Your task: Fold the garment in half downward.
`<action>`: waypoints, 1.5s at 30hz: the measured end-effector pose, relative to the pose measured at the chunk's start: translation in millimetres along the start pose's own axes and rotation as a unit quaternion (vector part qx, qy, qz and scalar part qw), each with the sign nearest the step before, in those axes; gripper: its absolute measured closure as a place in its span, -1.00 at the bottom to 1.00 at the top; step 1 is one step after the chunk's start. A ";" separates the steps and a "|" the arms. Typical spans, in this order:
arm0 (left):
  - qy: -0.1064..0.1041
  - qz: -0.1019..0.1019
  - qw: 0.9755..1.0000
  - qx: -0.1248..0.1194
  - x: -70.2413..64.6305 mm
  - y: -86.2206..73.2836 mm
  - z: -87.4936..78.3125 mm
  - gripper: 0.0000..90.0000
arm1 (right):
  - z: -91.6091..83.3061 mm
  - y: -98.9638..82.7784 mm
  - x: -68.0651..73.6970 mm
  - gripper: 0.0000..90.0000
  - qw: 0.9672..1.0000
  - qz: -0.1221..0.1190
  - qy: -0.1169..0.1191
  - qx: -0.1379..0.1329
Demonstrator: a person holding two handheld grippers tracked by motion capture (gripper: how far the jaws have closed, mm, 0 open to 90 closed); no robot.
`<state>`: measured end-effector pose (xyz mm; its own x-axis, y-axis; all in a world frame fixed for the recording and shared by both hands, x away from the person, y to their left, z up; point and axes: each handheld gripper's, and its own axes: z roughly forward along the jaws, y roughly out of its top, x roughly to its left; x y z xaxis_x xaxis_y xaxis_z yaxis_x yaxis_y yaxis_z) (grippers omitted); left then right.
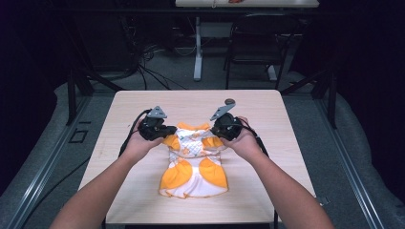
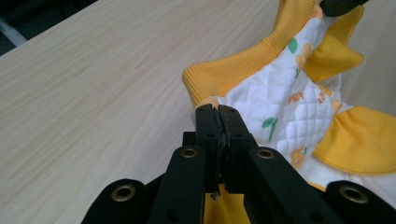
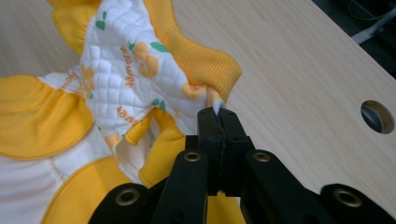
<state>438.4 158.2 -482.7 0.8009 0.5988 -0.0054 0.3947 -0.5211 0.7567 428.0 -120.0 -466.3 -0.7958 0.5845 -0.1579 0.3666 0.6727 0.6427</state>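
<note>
A small orange and white quilted baby garment (image 1: 193,162) with a flower print lies on the wooden table (image 1: 143,200), its orange ribbed collar towards the far side. My left gripper (image 1: 168,131) is shut on the garment's left shoulder, and its jaws pinch the cloth (image 2: 261,100) at the collar's corner (image 2: 217,110). My right gripper (image 1: 215,131) is shut on the right shoulder; a bit of white cloth (image 3: 140,70) pokes out between its jaws (image 3: 218,113). The top edge is lifted slightly and stretched between the two grippers.
A round cable hole (image 1: 229,101) (image 3: 377,116) is in the table just beyond my right gripper. Bare tabletop (image 2: 93,84) surrounds the garment. Behind the table stand a chair (image 1: 255,43), a desk leg (image 1: 197,47) and loose cables on the floor.
</note>
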 end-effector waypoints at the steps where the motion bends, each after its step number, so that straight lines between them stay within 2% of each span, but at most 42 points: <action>1: -0.003 -0.001 1.000 -0.002 -0.6 -0.8 -0.6 0.95 | -0.1 -0.9 1.0 0.98 1.000 -0.002 0.002 0.000; 10: -0.012 0.007 1.000 0.002 -7.7 -10.6 -3.2 0.95 | -3.9 -2.7 10.9 0.98 1.000 -0.004 0.016 0.001; 15: -0.023 0.014 1.000 0.001 -15.8 -18.0 -4.8 0.95 | -4.3 -10.5 20.6 0.98 0.999 -0.017 0.023 0.015; 19: -0.029 0.020 0.999 0.006 -23.2 -25.6 -5.7 0.95 | -7.0 -16.3 27.4 0.98 0.999 -0.017 0.031 0.012; 22: -0.034 0.024 0.999 0.009 -27.5 -30.1 -6.1 0.95 | -6.7 -20.2 32.0 0.98 0.999 -0.027 0.034 0.019; 25: -0.038 0.021 0.999 0.007 -30.8 -34.5 -5.8 0.95 | -6.9 -23.8 36.6 0.98 0.999 -0.020 0.039 0.011; 30: -0.047 0.029 0.998 0.010 -36.8 -39.8 -6.7 0.95 | -8.3 -30.3 44.6 0.98 0.998 -0.039 0.036 0.017; 34: -0.056 0.034 0.998 0.011 -42.1 -43.7 -7.1 0.95 | -7.2 -36.9 50.8 0.98 0.998 -0.041 0.042 0.013; 37: -0.062 0.036 0.997 0.013 -45.3 -46.8 -6.5 0.95 | -6.1 -39.9 53.4 0.98 0.998 -0.050 0.042 0.022; 40: -0.067 0.036 0.997 0.014 -48.5 -50.8 -5.6 0.95 | -6.1 -41.6 57.7 0.98 0.998 -0.047 0.045 0.014; 44: -0.071 0.039 0.997 0.017 -50.9 -57.4 -5.3 0.95 | -5.7 -45.1 65.7 0.98 0.997 -0.060 0.049 0.021; 45: -0.072 0.036 0.997 0.017 -51.5 -58.7 -5.4 0.95 | -5.5 -47.1 67.6 0.98 0.997 -0.052 0.055 0.022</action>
<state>371.6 161.2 -523.4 0.8830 0.4670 -0.0482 0.3474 -0.5808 0.7362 354.3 -114.7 -503.2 -0.8778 0.4586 -0.1383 0.2974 0.7480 0.5933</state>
